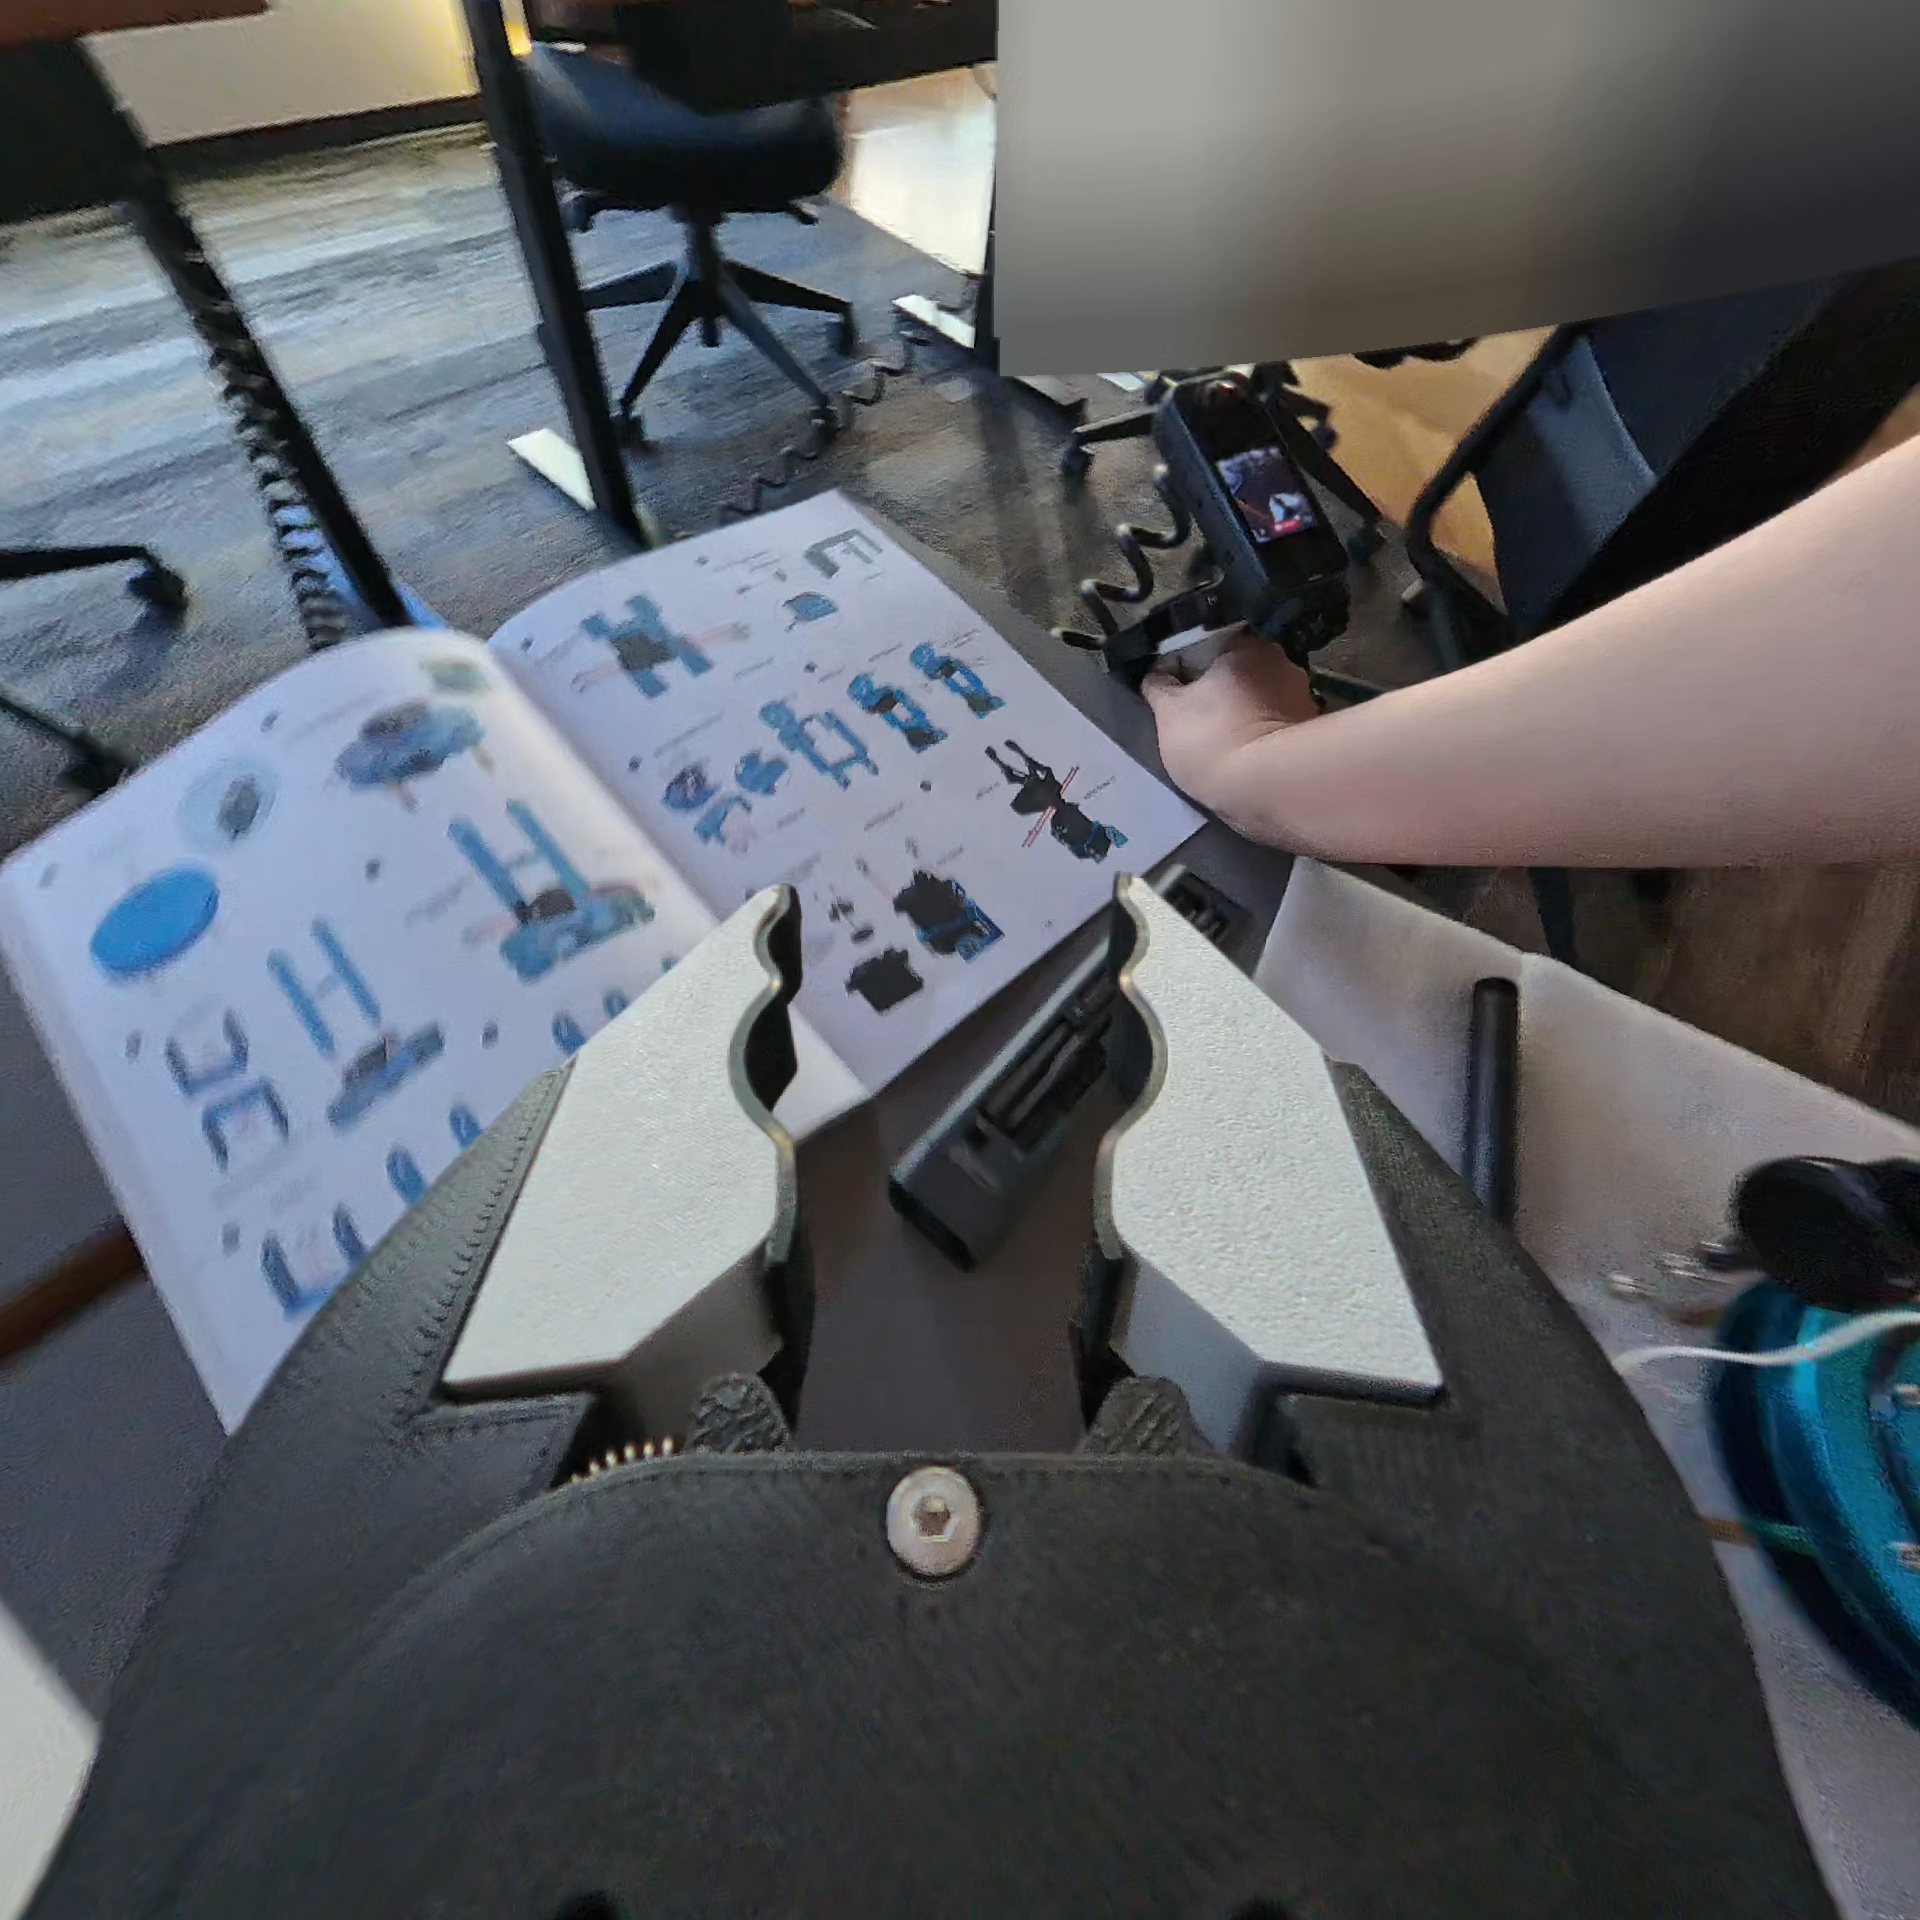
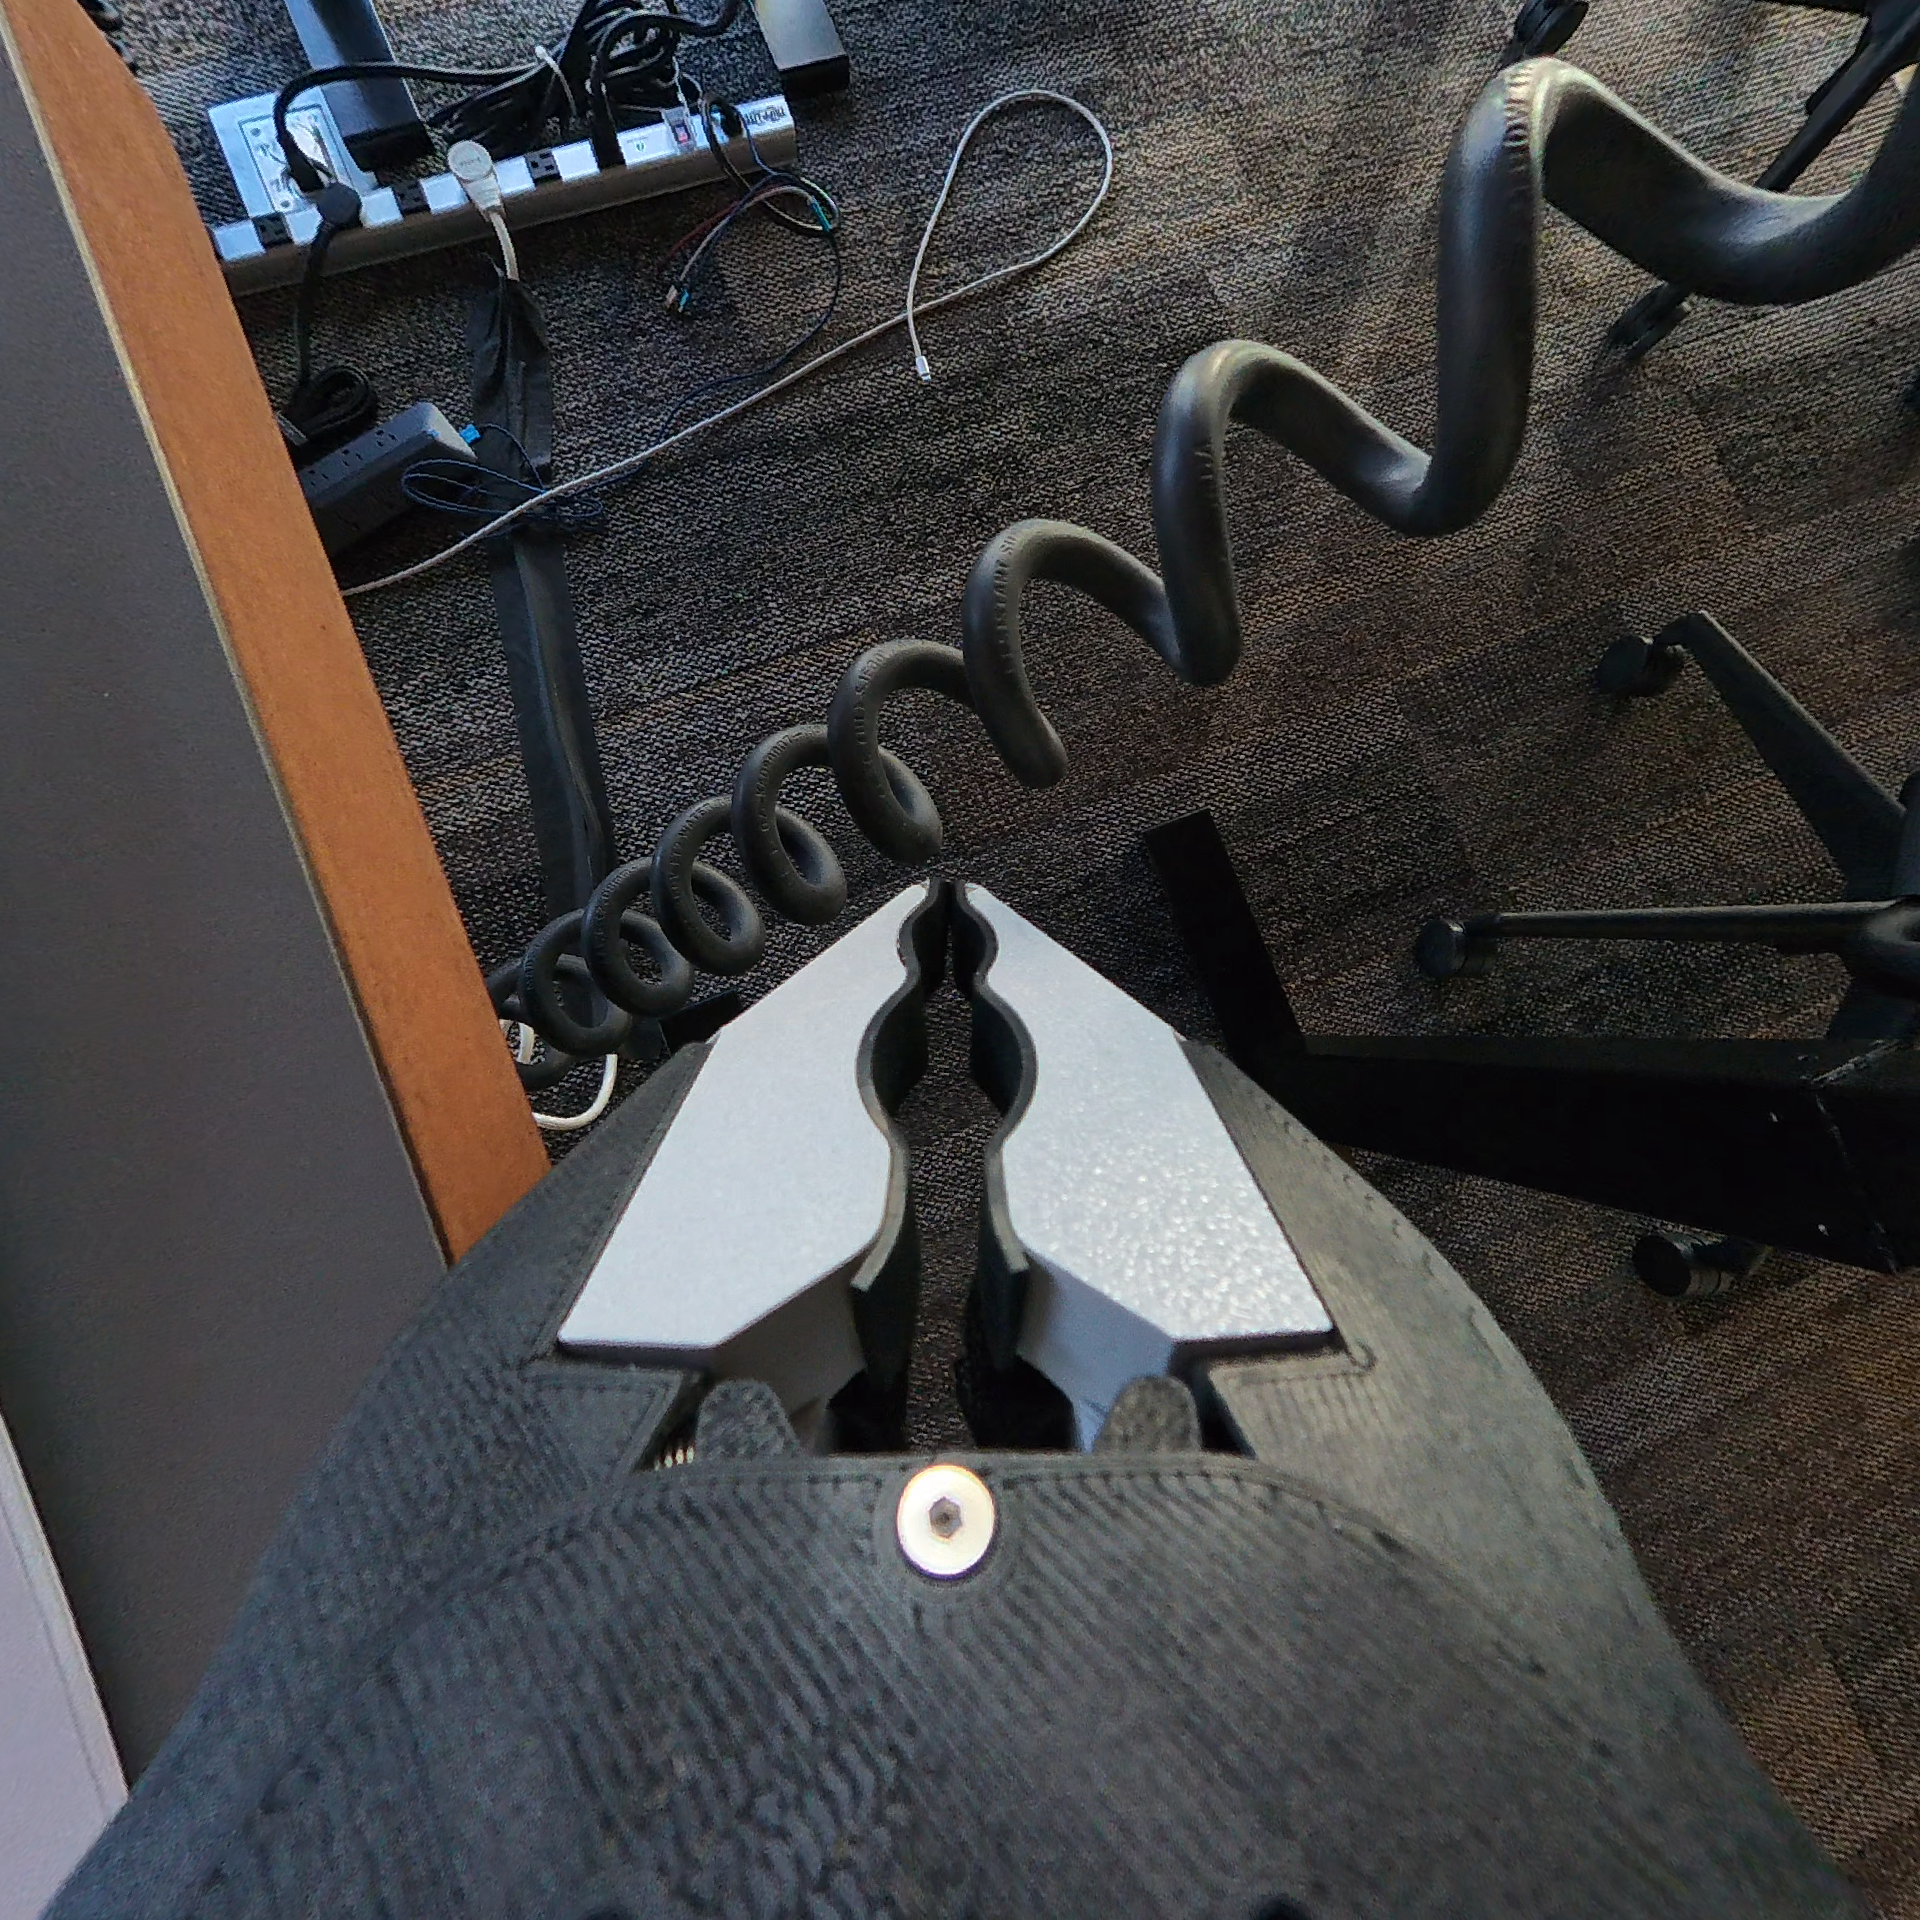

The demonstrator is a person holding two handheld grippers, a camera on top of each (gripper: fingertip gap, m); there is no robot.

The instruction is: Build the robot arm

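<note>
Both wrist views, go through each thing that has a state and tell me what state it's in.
left gripper: open, empty, above a dark rectangular part
right gripper: shut, empty
booklet: lying open
coiled cable: partly stretched
small camera screen: lit

coiled cable (image 2: 831,821) ahead, open booklet (image 1: 499,883) left

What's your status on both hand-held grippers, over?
Left hand-held gripper open, empty, over open manual and black rectangular part. Right hand-held gripper shut, empty, off the desk edge, coiled cable just ahead.
</note>
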